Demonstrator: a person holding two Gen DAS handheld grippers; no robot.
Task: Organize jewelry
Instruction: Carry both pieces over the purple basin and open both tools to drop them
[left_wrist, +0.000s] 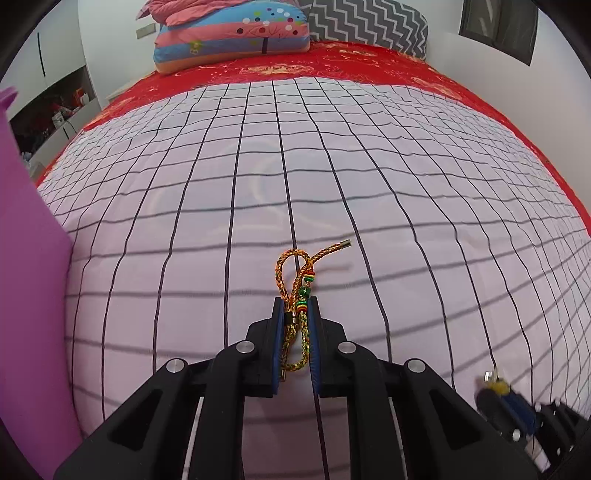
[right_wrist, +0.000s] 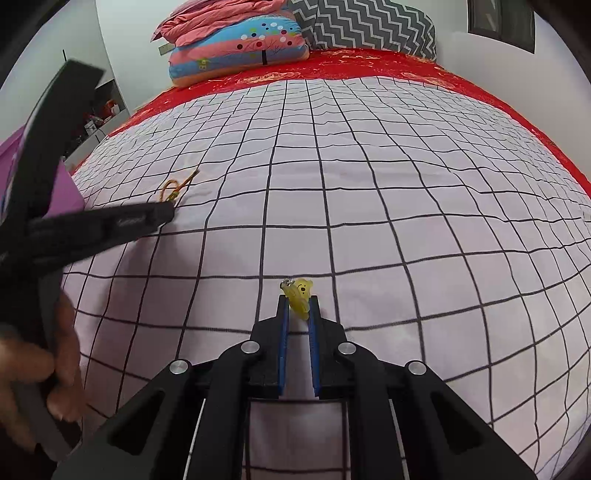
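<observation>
My left gripper (left_wrist: 297, 308) is shut on an orange braided cord bracelet (left_wrist: 295, 280) with green and red beads, held just above the white checked bedsheet (left_wrist: 406, 206). The bracelet's loop and metal tip stick out past the fingertips. My right gripper (right_wrist: 298, 301) is shut on a small yellow bear charm (right_wrist: 300, 293) with a silver clasp, over the sheet (right_wrist: 369, 206). In the right wrist view the left gripper (right_wrist: 162, 214) and the bracelet (right_wrist: 177, 188) show at the left, blurred. In the left wrist view the right gripper (left_wrist: 495, 391) with the charm shows at lower right.
A purple box (left_wrist: 26, 258) stands at the left edge of the bed. Stacked pillows (left_wrist: 229, 37) and a grey zigzag cushion (left_wrist: 369, 26) lie at the far end on a red bedspread (left_wrist: 295, 70). A shelf (left_wrist: 51, 110) is beyond the bed at left.
</observation>
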